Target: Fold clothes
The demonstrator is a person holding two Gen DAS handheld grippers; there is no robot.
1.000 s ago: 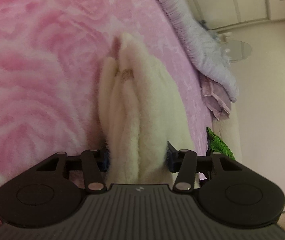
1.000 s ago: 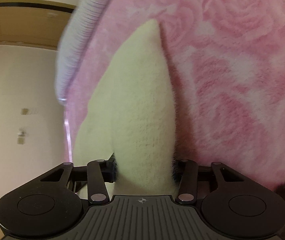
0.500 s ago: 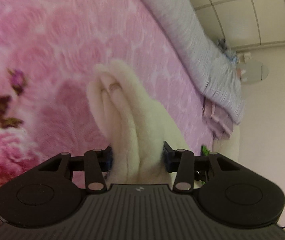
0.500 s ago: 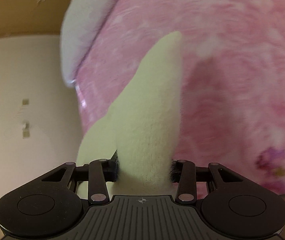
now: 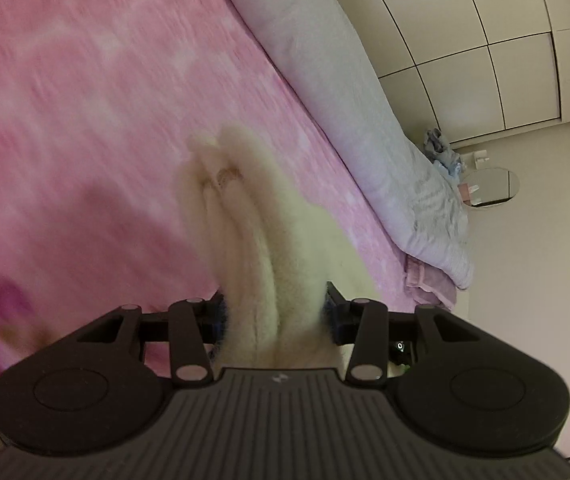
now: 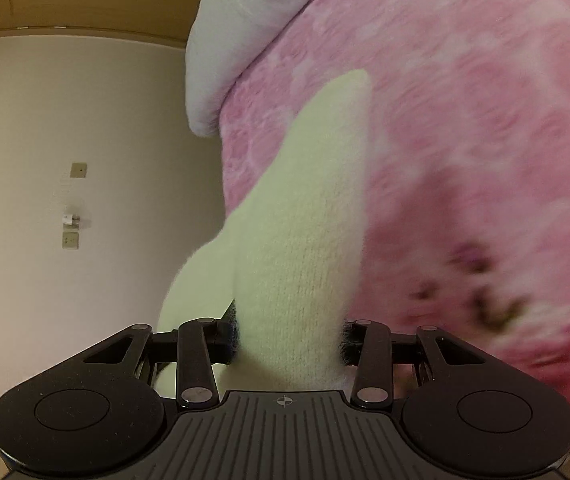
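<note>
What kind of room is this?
Most likely a bedroom. There's a bed with a pink rose-patterned blanket, a grey rolled-up quilt lying along its edge, and tall built-in wardrobe doors along the far wall.

A bed fills most of both views, covered by a pink blanket with a pale rose pattern and a few darker purple flower marks, blurred in both pictures. Along the far edge of the blanket lies a long grey-lilac quilt, rolled or bunched into a ridge; its end shows in the right wrist view too. Just beside the end of the quilt, at the corner of the bed, sits a small folded pink cloth.
</note>
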